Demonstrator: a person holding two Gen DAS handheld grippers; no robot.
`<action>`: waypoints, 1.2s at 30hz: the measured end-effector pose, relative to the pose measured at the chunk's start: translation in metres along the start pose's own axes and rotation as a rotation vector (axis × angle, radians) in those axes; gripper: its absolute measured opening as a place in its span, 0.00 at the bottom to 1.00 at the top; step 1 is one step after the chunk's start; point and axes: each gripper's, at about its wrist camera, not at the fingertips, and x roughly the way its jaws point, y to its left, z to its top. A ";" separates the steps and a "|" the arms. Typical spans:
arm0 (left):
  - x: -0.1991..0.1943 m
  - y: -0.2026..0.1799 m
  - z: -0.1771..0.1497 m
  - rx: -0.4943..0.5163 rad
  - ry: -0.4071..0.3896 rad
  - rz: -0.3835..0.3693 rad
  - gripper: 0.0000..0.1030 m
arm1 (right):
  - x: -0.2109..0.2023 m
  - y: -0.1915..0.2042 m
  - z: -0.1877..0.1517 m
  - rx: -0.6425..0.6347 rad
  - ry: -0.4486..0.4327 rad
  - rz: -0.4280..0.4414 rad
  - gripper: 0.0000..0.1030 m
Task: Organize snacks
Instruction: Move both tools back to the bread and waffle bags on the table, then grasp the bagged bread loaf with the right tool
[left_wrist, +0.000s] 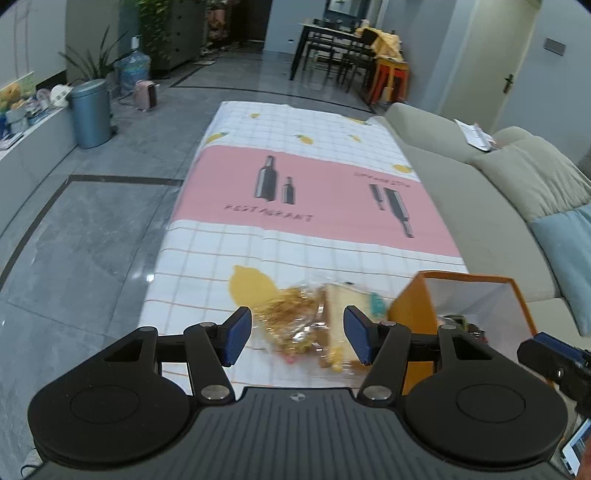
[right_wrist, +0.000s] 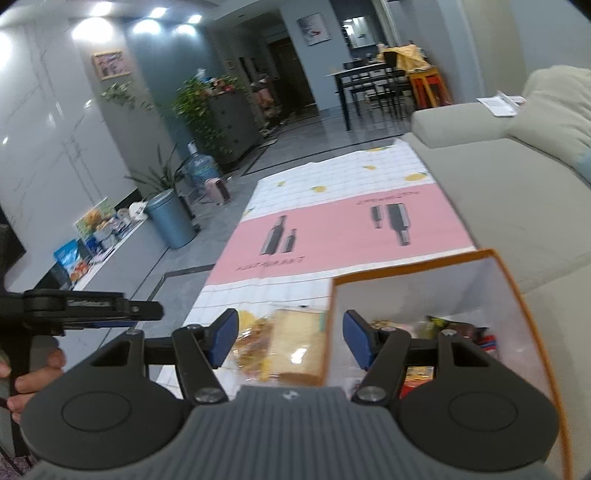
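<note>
A clear-wrapped snack pack with a yellow cake slice (left_wrist: 314, 325) lies on the near end of the tablecloth, beside an orange box (left_wrist: 410, 314). My left gripper (left_wrist: 297, 334) is open above the pack, its blue pads on either side of it, not touching. My right gripper (right_wrist: 290, 334) is open and empty, straddling the box's left wall (right_wrist: 327, 332), with the cake pack (right_wrist: 291, 343) between its pads. The box holds several wrapped snacks (right_wrist: 461, 332). The right gripper (left_wrist: 554, 354) shows at the left view's right edge.
The table carries a white checked and pink cloth (left_wrist: 314, 192). A beige sofa (left_wrist: 498, 192) runs along the table's right side. Grey tiled floor and a blue bin (left_wrist: 90, 112) lie left. The left gripper's handle and hand (right_wrist: 55, 332) are at left.
</note>
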 end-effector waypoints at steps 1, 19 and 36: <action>0.002 0.006 -0.001 -0.010 0.003 0.001 0.66 | 0.004 0.010 -0.001 -0.020 0.008 0.006 0.59; 0.076 0.072 -0.024 -0.050 0.194 0.033 0.66 | 0.124 0.083 -0.061 -0.166 0.205 -0.151 0.54; 0.114 0.066 -0.033 0.070 0.253 0.123 0.66 | 0.196 0.091 -0.109 -0.520 0.103 -0.432 0.82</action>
